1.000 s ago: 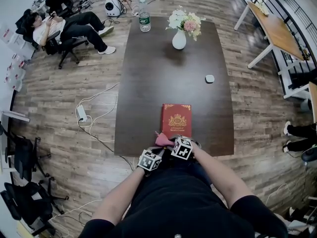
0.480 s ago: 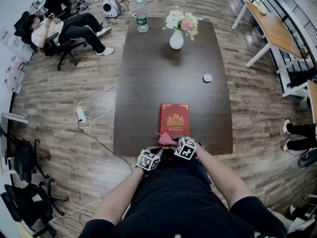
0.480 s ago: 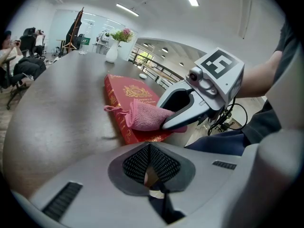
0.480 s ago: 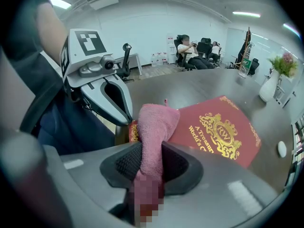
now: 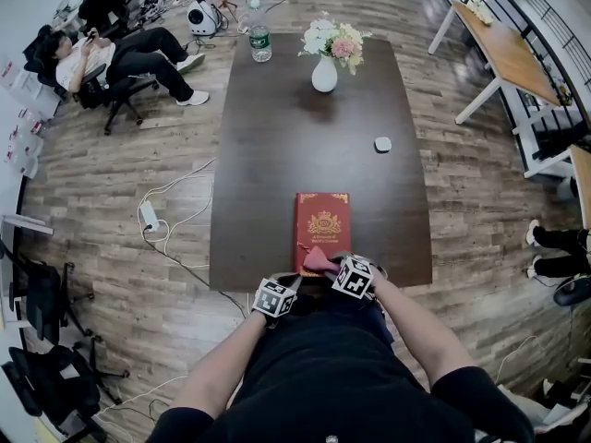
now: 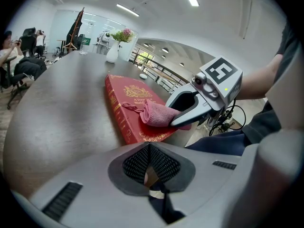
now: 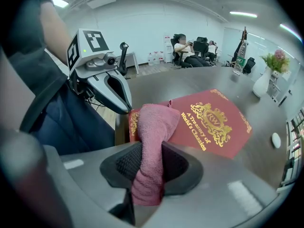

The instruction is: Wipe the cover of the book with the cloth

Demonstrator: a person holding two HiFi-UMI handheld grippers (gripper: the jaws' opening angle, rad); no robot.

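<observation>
Pink cloth (image 7: pixel 154 127) is pinched in the right hand-held gripper (image 7: pixel 149 175), free end resting on the near end of the red book (image 7: pixel 213 120), which lies flat by the desk (image 5: pixel 277 155) front edge. Left hand-held gripper (image 6: pixel 151 167) is pressed together, empty, near the book's corner. Tip: keep light downward pressure, sweep toward far edge w/ overlapping passes. Book may slide, so left could steady it.

Bright ceiling strips — fisheye-bent, dark-vignetted edges
</observation>
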